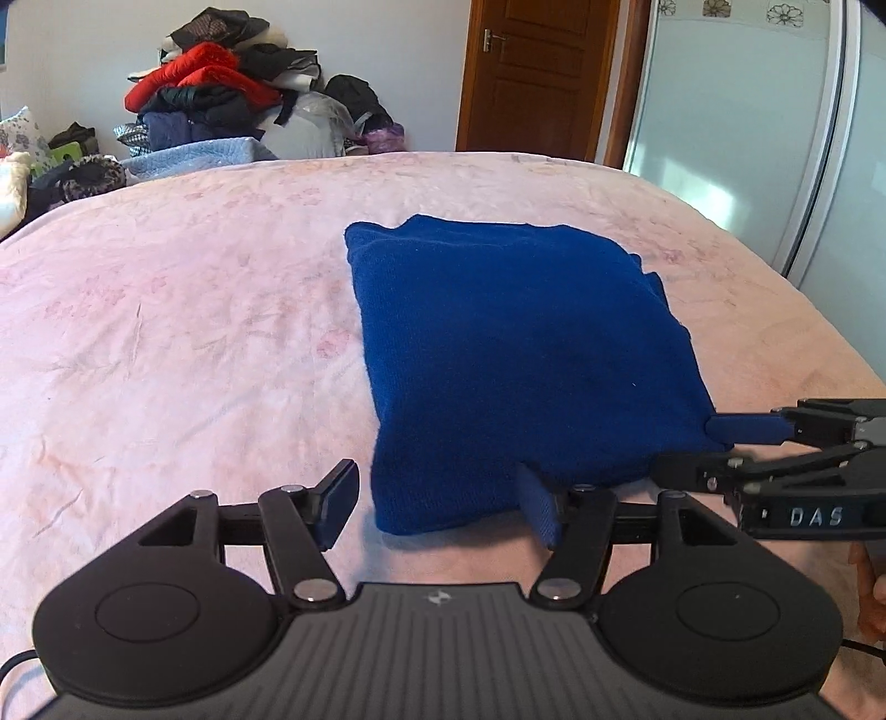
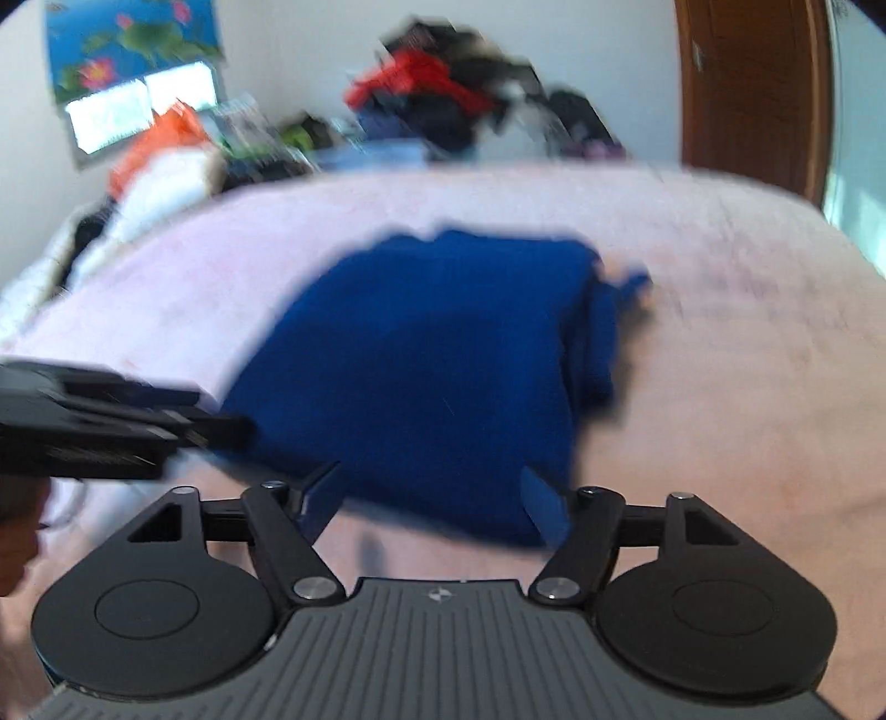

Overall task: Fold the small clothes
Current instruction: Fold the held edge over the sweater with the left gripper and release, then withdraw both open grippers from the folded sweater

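Note:
A dark blue garment [image 1: 515, 354] lies folded into a rough rectangle on the pink bedspread [image 1: 183, 332]. My left gripper [image 1: 437, 507] is open at the garment's near edge, its jaws wide apart with nothing between them. My right gripper [image 2: 437, 504] is open too, at the near edge of the same garment [image 2: 437, 376] in the blurred right wrist view. The right gripper also shows in the left wrist view [image 1: 714, 448], at the garment's near right corner. The left gripper [image 2: 221, 426] reaches in from the left in the right wrist view.
A pile of red, black and blue clothes [image 1: 221, 94] stands beyond the bed's far edge. A wooden door [image 1: 531, 77] is behind on the right, next to a pale wardrobe door [image 1: 747, 122]. A poster [image 2: 133, 50] hangs on the wall.

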